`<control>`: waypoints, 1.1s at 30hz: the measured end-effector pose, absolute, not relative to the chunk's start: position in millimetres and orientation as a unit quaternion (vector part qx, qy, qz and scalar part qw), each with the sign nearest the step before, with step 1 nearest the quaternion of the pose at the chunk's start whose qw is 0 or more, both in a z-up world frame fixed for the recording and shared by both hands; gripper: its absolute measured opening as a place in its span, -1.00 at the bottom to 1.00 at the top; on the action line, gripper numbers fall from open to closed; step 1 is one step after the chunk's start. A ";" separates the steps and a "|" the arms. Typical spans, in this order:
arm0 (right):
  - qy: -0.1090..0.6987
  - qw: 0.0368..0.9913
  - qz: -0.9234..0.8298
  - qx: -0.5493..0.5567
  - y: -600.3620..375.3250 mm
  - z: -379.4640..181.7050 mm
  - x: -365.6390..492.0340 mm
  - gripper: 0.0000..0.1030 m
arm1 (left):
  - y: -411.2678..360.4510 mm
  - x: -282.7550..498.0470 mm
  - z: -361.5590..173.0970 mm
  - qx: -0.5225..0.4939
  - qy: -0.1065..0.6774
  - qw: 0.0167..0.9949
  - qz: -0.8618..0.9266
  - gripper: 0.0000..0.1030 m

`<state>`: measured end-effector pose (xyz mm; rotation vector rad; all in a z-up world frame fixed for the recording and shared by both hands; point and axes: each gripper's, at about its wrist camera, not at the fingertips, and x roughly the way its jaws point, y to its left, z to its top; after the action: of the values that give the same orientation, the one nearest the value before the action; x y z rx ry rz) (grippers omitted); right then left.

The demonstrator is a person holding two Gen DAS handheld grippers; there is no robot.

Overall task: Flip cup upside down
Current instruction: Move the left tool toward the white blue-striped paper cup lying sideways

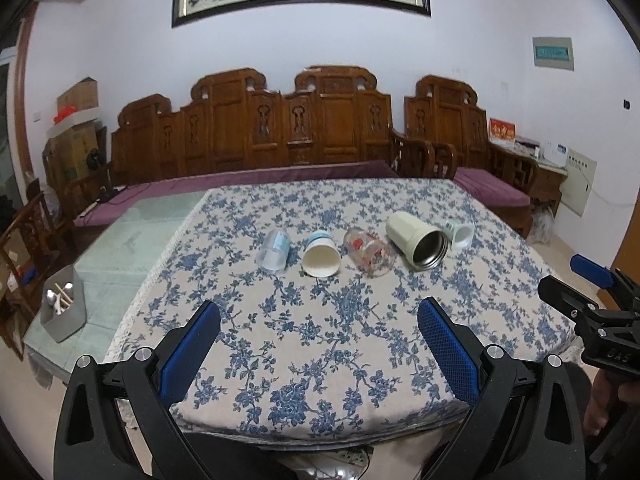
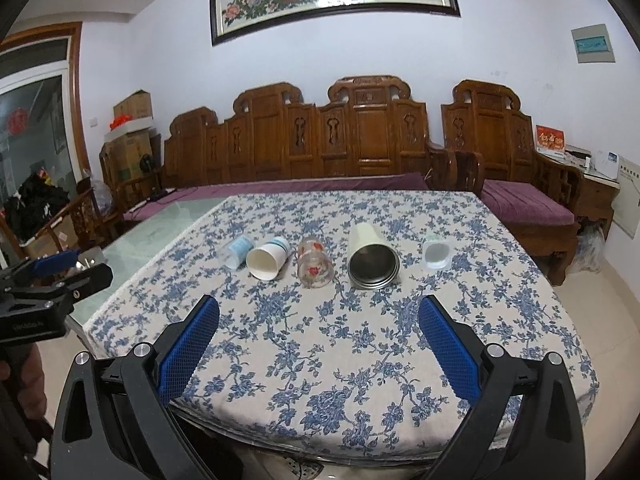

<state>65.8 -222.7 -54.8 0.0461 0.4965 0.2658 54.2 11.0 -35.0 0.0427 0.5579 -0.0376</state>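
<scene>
Several cups lie on their sides in a row on the blue-flowered tablecloth (image 1: 320, 340): a clear plastic cup (image 1: 274, 251), a white paper cup (image 1: 321, 255), a glass with red flowers (image 1: 370, 252), a cream steel-lined tumbler (image 1: 416, 241) and a small white cup (image 1: 460, 233). The right wrist view shows the same row: clear cup (image 2: 237, 253), paper cup (image 2: 267, 258), glass (image 2: 314, 263), tumbler (image 2: 372, 254), small cup (image 2: 437, 255). My left gripper (image 1: 320, 312) is open and empty above the near table edge. My right gripper (image 2: 320, 312) is open and empty, short of the tumbler.
A grey utensil holder (image 1: 64, 308) stands on the green glass strip at the table's left. A carved wooden sofa (image 1: 320, 128) with purple cushions runs behind the table. The right gripper's side shows at the edge of the left wrist view (image 1: 592, 300).
</scene>
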 end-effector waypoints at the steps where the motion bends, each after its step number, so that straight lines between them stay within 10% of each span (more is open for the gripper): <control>1: 0.248 0.960 0.131 0.021 -222.0 -58.1 70.5 0.95 | 11.5 59.4 -37.5 0.024 0.281 0.959 -0.020 0.85; 33: 0.344 0.919 0.194 -0.002 -172.3 -150.2 258.4 0.76 | 38.8 291.8 -106.2 0.030 0.439 0.896 -0.063 0.55</control>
<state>258.4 -172.3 -150.2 -0.0048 0.7063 0.3981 291.8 38.8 -106.2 0.0619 0.9106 -0.1302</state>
